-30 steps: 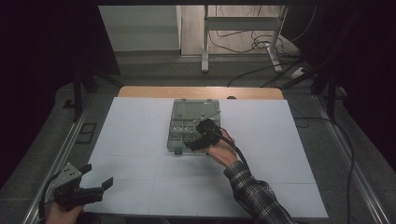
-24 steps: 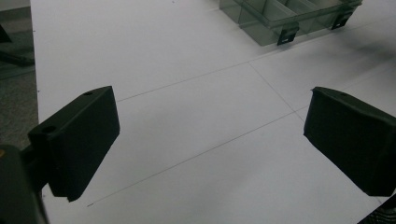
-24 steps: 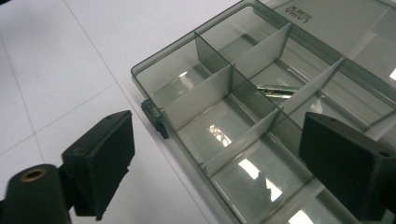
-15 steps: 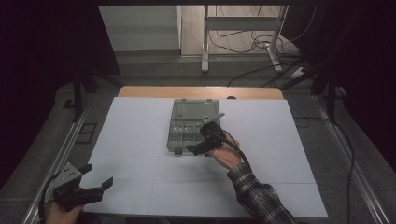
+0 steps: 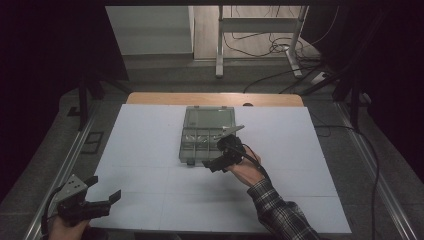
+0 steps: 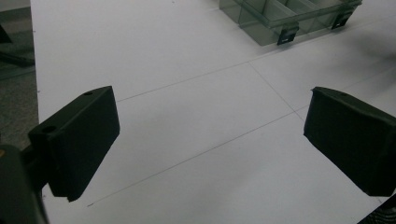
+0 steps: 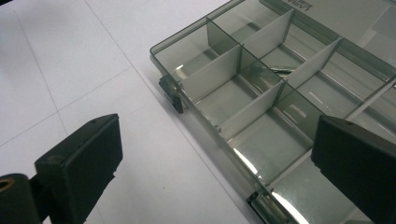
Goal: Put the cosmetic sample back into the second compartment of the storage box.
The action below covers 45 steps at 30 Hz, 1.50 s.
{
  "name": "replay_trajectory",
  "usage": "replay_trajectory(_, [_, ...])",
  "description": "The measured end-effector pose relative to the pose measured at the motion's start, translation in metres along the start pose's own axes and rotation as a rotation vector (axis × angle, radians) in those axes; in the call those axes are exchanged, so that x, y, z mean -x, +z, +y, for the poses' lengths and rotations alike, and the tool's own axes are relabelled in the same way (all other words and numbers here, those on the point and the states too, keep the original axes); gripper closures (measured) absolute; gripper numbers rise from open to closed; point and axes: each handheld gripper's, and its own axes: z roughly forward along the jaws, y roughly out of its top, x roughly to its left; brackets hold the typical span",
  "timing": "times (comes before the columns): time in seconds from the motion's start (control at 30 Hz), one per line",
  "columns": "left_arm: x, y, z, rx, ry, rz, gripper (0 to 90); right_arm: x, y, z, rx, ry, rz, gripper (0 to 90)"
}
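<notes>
My right hand-held gripper (image 5: 220, 159) hangs wide open at the near edge of the clear compartment box (image 5: 206, 134) mid-counter (image 5: 150, 150). My left hand-held gripper (image 5: 95, 202) sits well nearer than the box, also wide, empty.

Lab: dark-curtained test table (image 5: 150, 150), floor cables (image 5: 270, 47) (rail-framed).

Your table (image 5: 150, 150) carried a white sheet ruled with thin lines. A clear compartment box (image 5: 205, 132) lay open directly on it, centred, lid toward the table's far wooden edge (image 5: 165, 98).
</notes>
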Motion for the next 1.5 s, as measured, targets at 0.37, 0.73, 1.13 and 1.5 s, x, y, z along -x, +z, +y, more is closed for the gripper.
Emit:
replay_trajectory(0.37, [0.0, 0.0, 0.0, 0.0, 0.002, 0.001, 3.9, -0.007, -0.013, -0.009, 0.036, -0.013, 0.01, 1.5])
replay_trajectory(0.73, [0.0, -0.001, -0.001, 0.003, -0.001, 0.001, 3.9, -0.013, -0.028, -0.024, 0.067, -0.026, 0.001, 1.4])
replay_trajectory(1.13, [0.001, -0.001, -0.001, 0.003, 0.002, 0.002, 3.9, -0.02, -0.046, -0.042, 0.075, -0.042, -0.027, 1.4])
replay_trajectory(1.5, [0.001, -0.001, -0.001, 0.003, 0.001, 0.001, 3.9, -0.023, -0.061, -0.06, 0.058, -0.055, -0.058, 1.5])
